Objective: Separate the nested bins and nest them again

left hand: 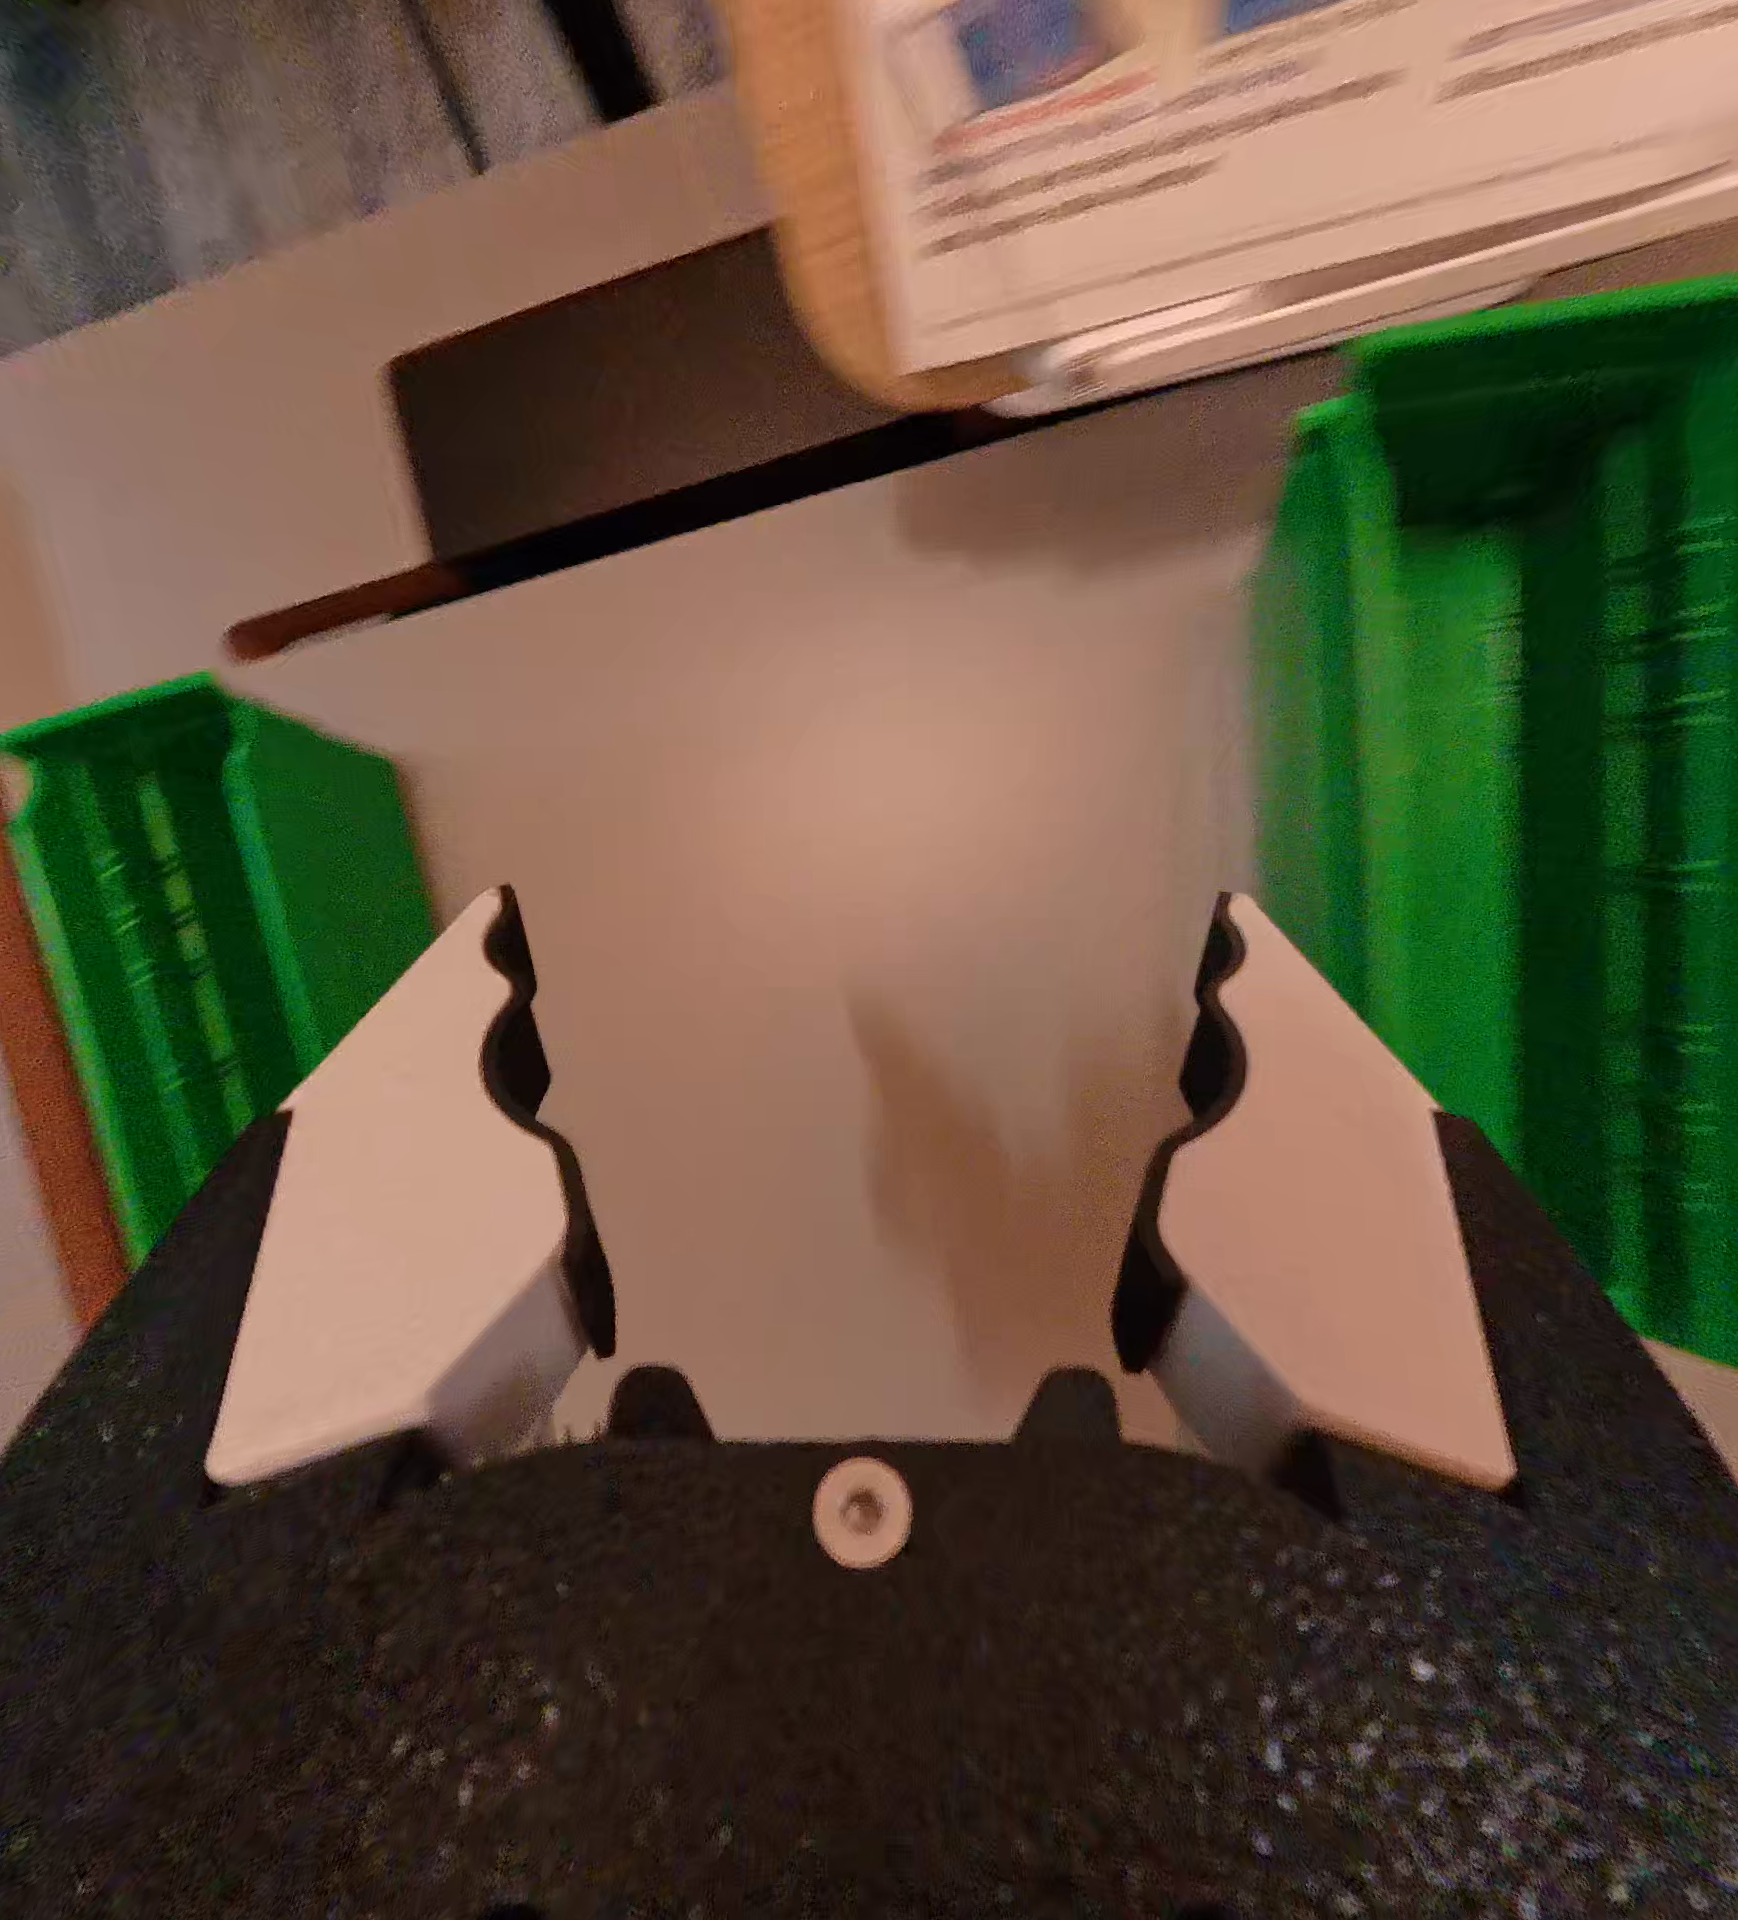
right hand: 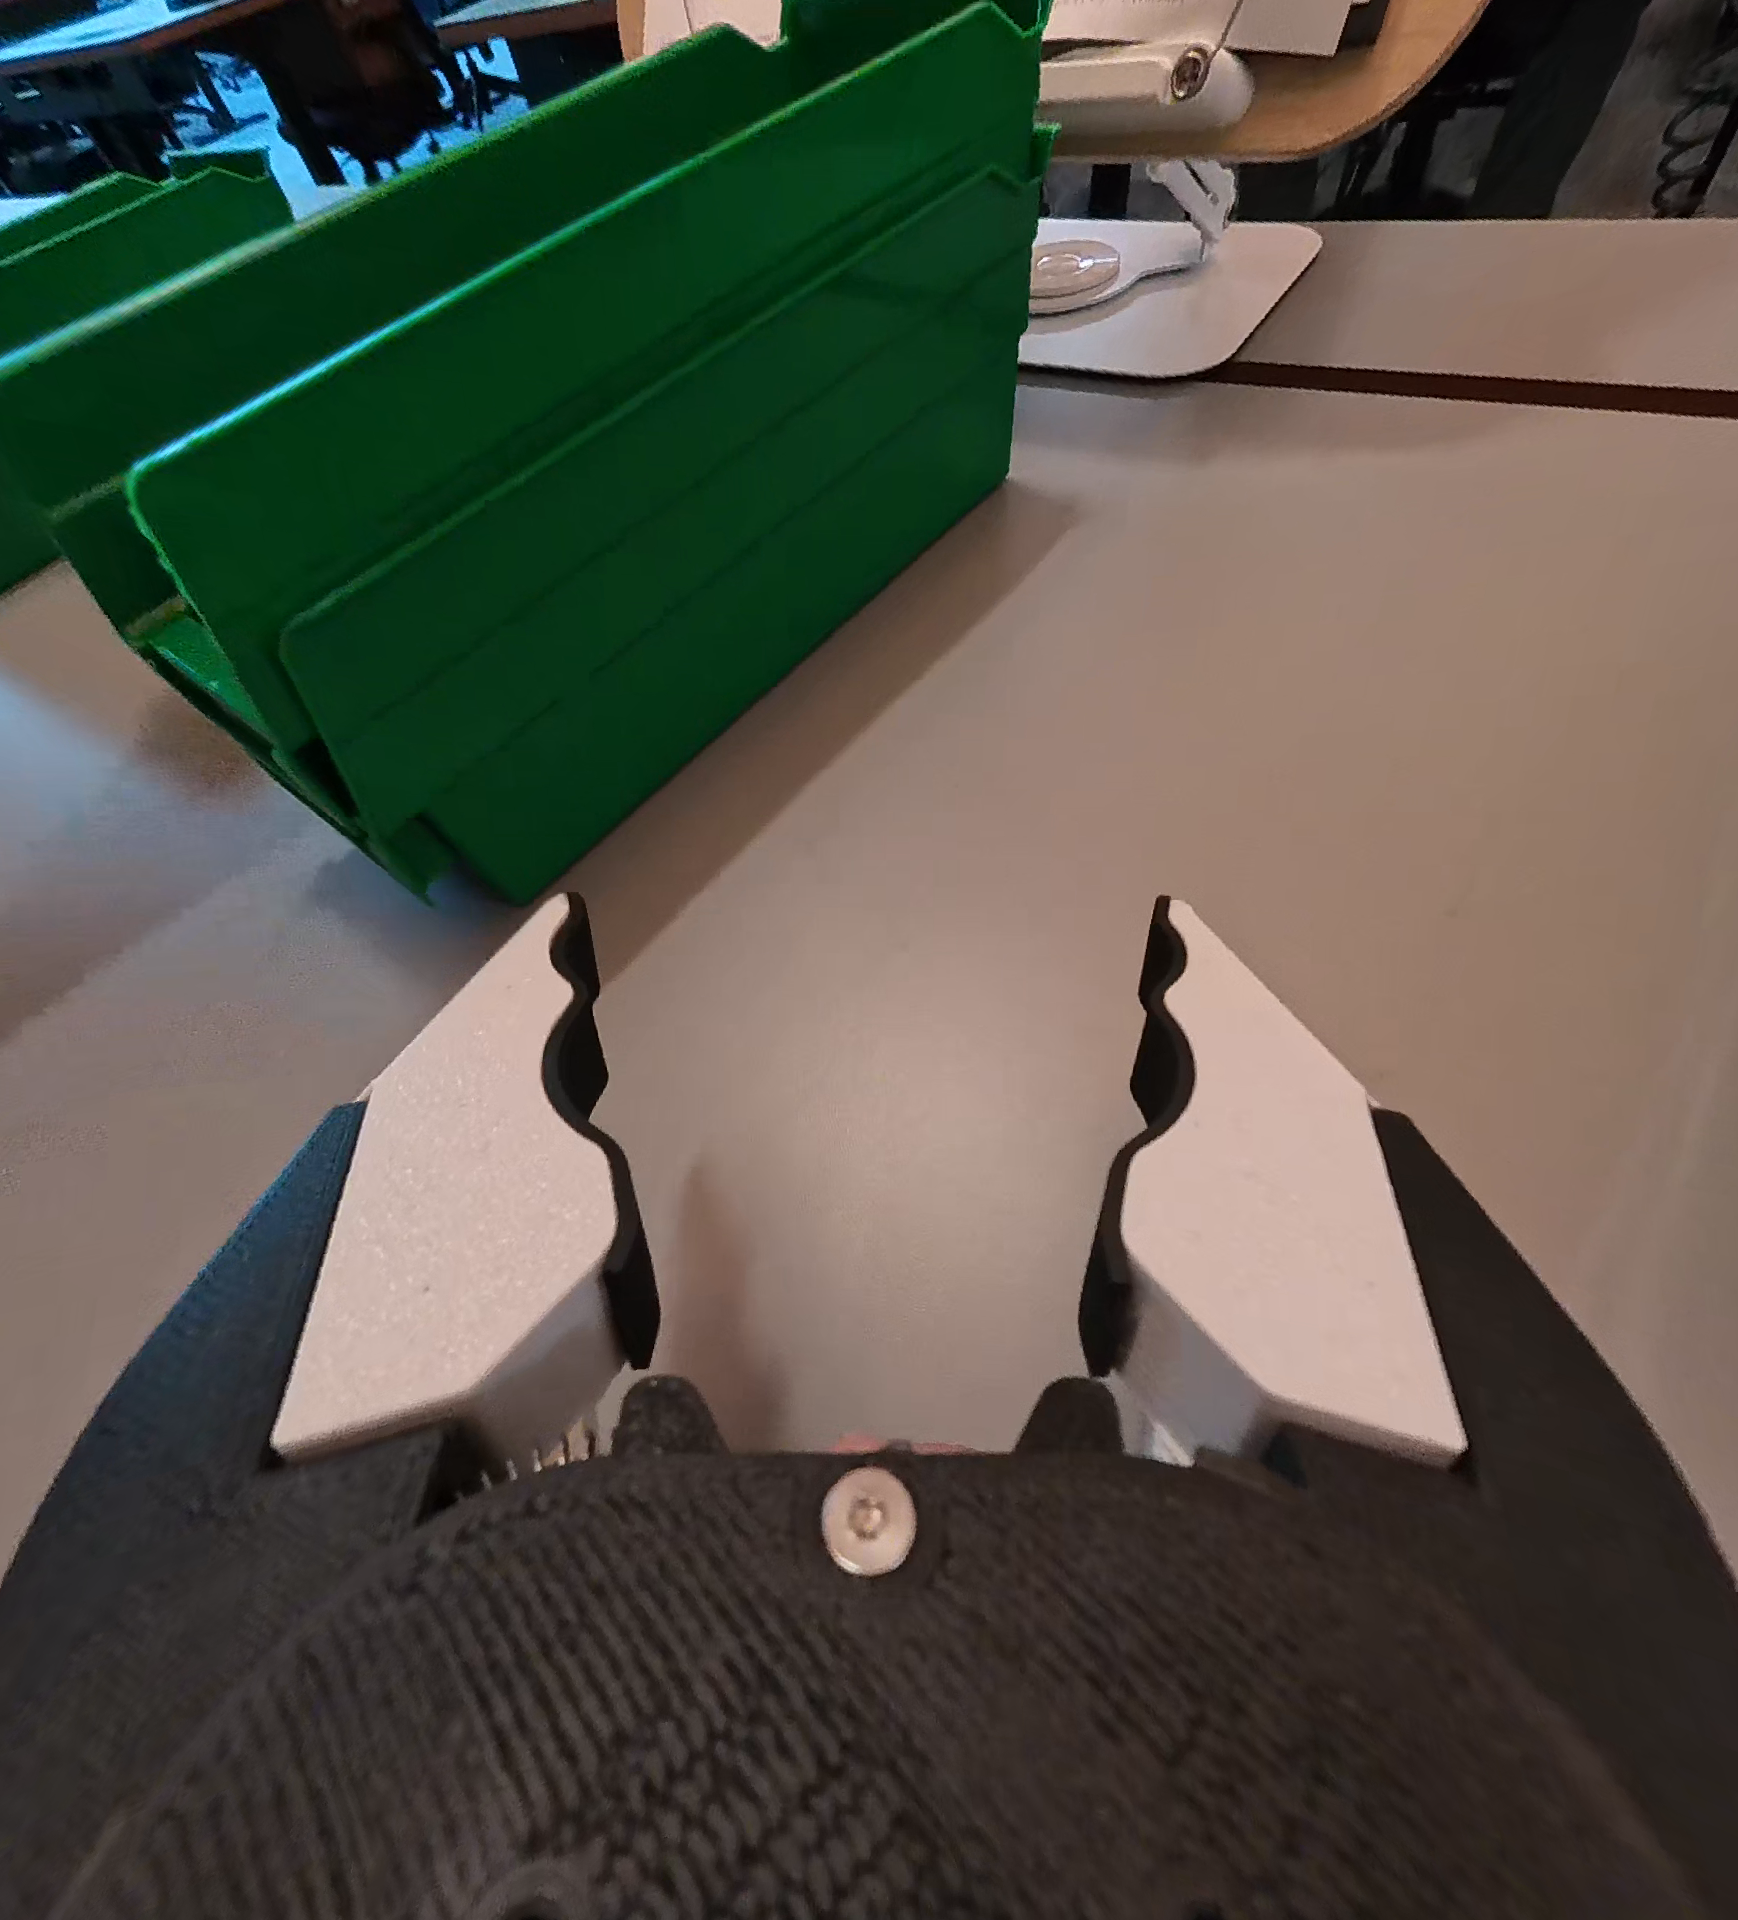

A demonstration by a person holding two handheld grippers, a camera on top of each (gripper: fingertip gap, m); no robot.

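Green plastic bins stand on a grey table. In the left wrist view one bin [left hand: 210, 935] is at the left and a larger green bin [left hand: 1571, 810] at the right, both blurred. My left gripper [left hand: 865, 914] is open and empty above the bare table between them. In the right wrist view a stack of nested green bins [right hand: 574, 499] stands ahead and to the left, with a separate green bin [right hand: 34, 312] farther left. My right gripper [right hand: 865, 914] is open and empty, just right of the stack's near corner and apart from it.
A white stand base [right hand: 1156, 301] with a wooden board above it [right hand: 1364, 94] sits behind the stack. A blurred wooden-edged printed board [left hand: 1208, 177] and a dark flat shape [left hand: 616, 436] lie ahead in the left wrist view. A dark seam [right hand: 1530, 390] crosses the table.
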